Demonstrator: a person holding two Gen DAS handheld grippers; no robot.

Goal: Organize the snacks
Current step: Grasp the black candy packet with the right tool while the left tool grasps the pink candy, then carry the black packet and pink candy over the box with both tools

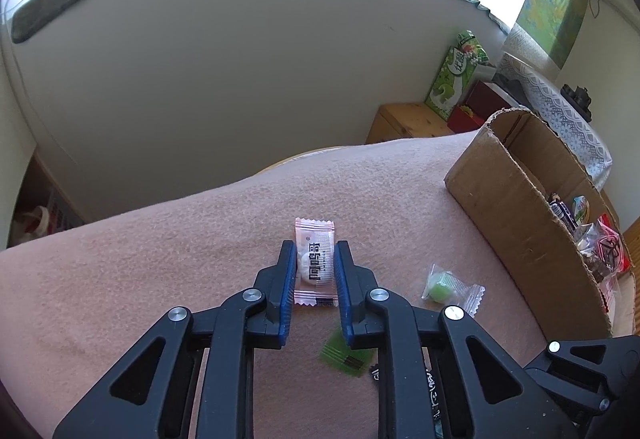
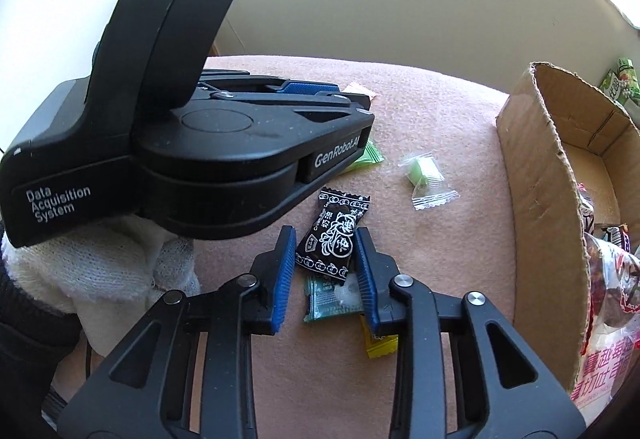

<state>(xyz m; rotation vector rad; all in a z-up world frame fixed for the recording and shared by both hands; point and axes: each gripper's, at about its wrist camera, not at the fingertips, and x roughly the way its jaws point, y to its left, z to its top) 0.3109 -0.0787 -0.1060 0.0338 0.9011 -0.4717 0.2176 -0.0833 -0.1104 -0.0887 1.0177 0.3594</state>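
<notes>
A fuzzy matt pink cloth [image 1: 160, 259] covers the table; the rough brown corrugated cardboard box [image 1: 516, 223] has torn edges; glossy plastic pink-and-white candy wrapper [image 1: 314, 263].
</notes>
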